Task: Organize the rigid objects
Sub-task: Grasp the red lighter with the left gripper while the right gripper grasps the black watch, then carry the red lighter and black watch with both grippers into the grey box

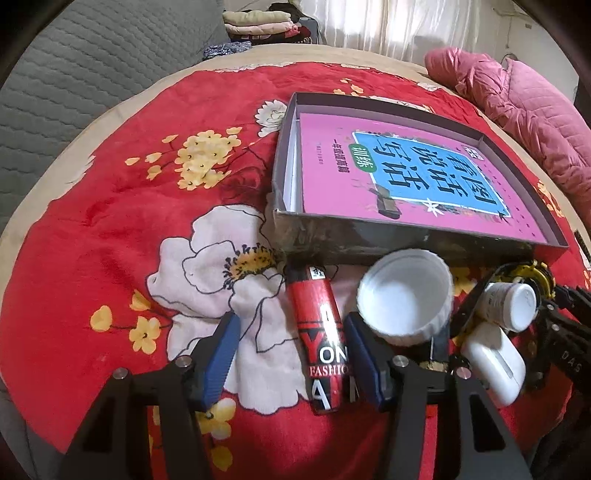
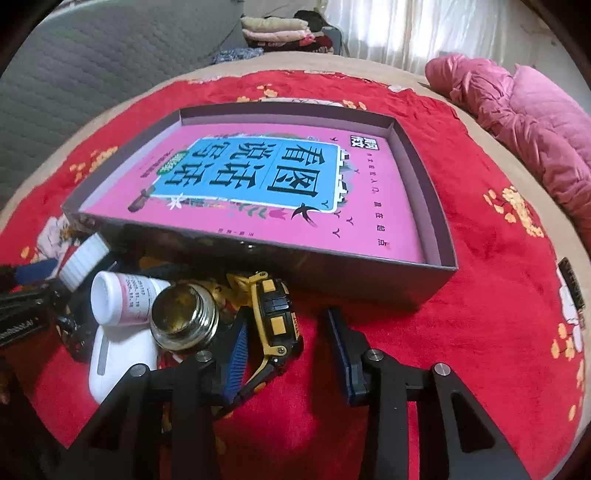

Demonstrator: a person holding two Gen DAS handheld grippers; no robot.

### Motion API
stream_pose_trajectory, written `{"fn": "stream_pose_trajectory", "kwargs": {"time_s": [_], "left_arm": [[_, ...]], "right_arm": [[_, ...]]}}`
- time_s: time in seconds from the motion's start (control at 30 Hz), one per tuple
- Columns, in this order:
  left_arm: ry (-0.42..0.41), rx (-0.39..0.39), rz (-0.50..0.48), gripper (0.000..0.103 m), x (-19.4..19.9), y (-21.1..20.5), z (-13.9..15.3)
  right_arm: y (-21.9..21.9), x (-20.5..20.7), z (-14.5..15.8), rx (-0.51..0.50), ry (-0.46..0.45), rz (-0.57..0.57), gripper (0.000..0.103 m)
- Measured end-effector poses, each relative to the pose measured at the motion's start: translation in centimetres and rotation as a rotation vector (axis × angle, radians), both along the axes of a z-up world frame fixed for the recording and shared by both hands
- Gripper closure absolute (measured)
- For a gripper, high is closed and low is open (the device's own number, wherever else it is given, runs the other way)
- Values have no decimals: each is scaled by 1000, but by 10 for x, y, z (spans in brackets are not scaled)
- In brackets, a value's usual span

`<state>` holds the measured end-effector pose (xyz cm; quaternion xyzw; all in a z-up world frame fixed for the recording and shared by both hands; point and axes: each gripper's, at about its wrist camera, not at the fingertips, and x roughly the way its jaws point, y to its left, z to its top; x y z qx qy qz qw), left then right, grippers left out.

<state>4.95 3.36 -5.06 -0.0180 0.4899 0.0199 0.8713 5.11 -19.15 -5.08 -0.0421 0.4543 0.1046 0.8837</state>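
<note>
In the left wrist view my left gripper [image 1: 291, 354] stands open around a red spray can [image 1: 320, 339] that lies on the red floral blanket. The can is close to the right pad [image 1: 364, 360] and well apart from the left one. A white ribbed cap [image 1: 406, 295] rests just right of that finger. In the right wrist view my right gripper [image 2: 288, 354] straddles a yellow-and-black tape measure [image 2: 275, 317]. The left pad [image 2: 236, 354] is against it and a gap shows at the right pad. Behind lies a grey box [image 2: 258, 266] holding a pink book [image 2: 258, 184].
Left of the tape measure cluster a glass jar [image 2: 184, 317], a white bottle [image 2: 122, 299], a white earbud case [image 2: 118, 358] and the ribbed cap [image 2: 85, 262]. A pink jacket [image 2: 524, 122] lies at the far right. Folded clothes [image 1: 258, 22] sit at the back.
</note>
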Motion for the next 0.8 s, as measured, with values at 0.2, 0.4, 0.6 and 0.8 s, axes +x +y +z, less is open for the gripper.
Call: {"fn": "stream_pose_trajectory", "kwargs": {"time_s": [0.2, 0.4, 0.6, 0.8], "left_arm": [[-1, -2, 4, 56, 3, 3, -2], [-3, -19, 19, 72, 2, 11, -1], [-4, -46, 29, 80, -1, 17, 2], [-21, -84, 37, 80, -7, 22, 8]], "right_arm": [[-1, -6, 3, 8, -26, -4, 78], [-9, -11, 3, 41, -21, -18, 78], [-14, -13, 5, 68, -19, -35, 79], [-18, -19, 13, 88, -34, -51, 78]]}}
